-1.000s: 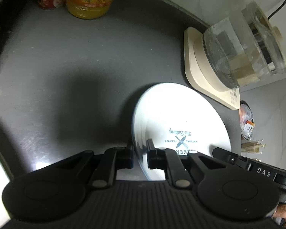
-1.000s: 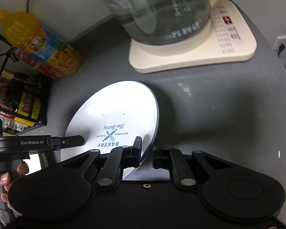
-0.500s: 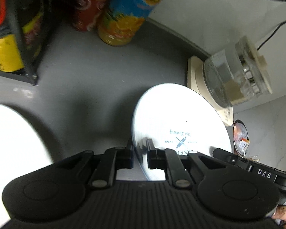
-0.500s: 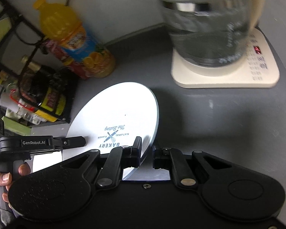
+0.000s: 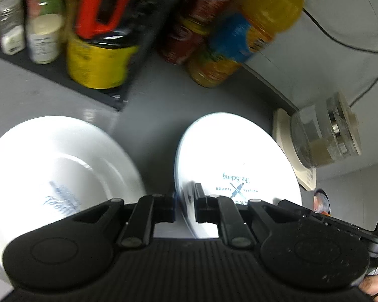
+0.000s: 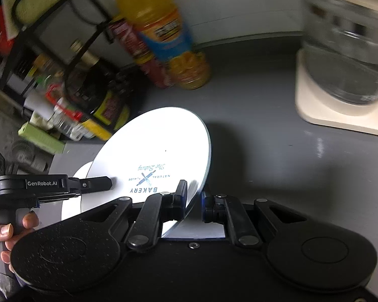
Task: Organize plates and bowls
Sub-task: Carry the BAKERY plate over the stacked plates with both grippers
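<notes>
Flat white bakery plate (image 5: 235, 161) held tilted above the grey counter (image 6: 277, 156), pinched at opposite rims by left gripper (image 5: 184, 205) and right gripper (image 6: 194, 198); best levelled, then lowered squarely onto the deeper plate (image 5: 60, 161) alongside.

dim room | plate (image 5: 235, 156) glare blown out | bottles (image 6: 161, 32) motion-blurred | fisheye edges

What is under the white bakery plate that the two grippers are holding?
Under the bakery plate, held by the left gripper and right gripper, the grey counter shows, plus the edge of a second white plate. The rest is covered.
</notes>
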Demonstrator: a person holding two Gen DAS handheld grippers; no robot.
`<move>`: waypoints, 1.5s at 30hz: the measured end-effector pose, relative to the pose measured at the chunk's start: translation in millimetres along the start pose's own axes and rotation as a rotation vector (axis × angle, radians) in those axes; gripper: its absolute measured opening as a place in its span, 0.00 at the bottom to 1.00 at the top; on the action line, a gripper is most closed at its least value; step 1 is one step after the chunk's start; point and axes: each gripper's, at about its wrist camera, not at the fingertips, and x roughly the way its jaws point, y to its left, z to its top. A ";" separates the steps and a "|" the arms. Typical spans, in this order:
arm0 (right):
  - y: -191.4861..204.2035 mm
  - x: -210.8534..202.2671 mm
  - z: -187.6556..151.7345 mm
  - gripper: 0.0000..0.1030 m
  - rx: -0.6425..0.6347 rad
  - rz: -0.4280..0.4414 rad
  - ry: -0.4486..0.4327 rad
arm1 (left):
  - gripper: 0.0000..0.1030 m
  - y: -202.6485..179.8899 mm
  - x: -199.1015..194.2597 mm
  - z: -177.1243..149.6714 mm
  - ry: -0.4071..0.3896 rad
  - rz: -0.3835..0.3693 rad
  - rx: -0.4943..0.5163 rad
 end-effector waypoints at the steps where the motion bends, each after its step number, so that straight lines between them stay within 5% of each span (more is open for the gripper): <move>1: 4.5 2.9 0.1 0.11 -0.011 0.007 0.008 | 0.10 5.4 -3.8 -0.9 -0.008 0.004 -0.012; 29: 89.8 66.3 1.8 0.11 -0.231 0.108 0.164 | 0.10 102.7 -47.1 -34.6 -0.064 0.120 -0.244; 45: 119.6 94.0 -18.3 0.11 -0.323 0.064 0.226 | 0.16 139.7 -31.7 -58.1 -0.020 0.169 -0.351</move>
